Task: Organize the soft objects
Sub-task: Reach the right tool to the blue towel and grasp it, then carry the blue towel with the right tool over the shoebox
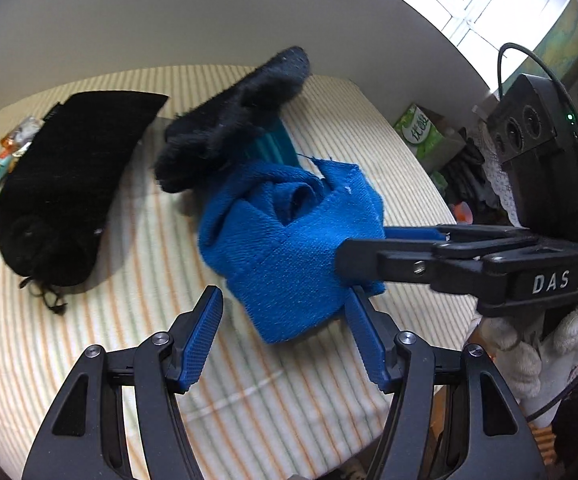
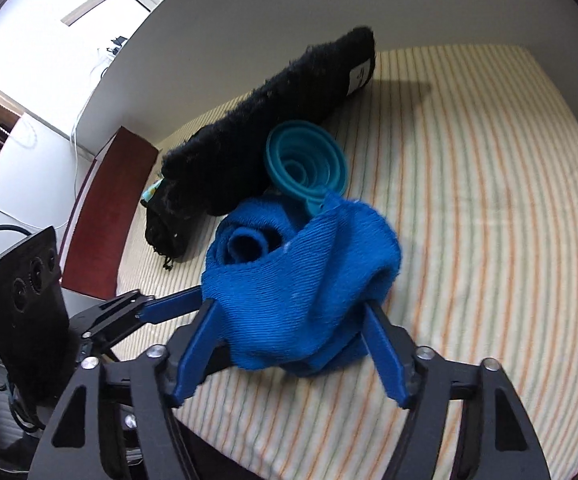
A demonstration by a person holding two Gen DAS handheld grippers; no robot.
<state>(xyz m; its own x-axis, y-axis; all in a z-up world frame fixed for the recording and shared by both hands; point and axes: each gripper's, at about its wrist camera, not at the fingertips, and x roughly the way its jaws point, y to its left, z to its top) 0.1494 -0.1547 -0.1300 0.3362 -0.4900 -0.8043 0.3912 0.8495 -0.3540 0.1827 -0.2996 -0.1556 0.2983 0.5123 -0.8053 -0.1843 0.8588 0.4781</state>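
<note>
Right wrist view: my right jaws [image 2: 289,312] pinch the crumpled, ribbed-knit blue cloth [image 2: 301,280] on the striped tabletop [image 2: 469,200]. My left jaws [image 1: 285,336] stand spread, just beside its near edge; a fuzzy black roll [image 2: 257,120] lies far behind.

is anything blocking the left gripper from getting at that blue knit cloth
Nothing visible does. The left gripper sits right at the near edge of the blue knit cloth, jaws apart; the right gripper already straddles the cloth's other side.

Each tool has a black linkage frame with silver screws and two blue ribbed fingers [image 1: 205,340]. The right tool [image 1: 359,258] bears white "DAS" lettering, a black camera housing [image 1: 545,152] with a green indicator and black cable. A white knitted glove [image 1: 545,354] covers the hand.
</note>
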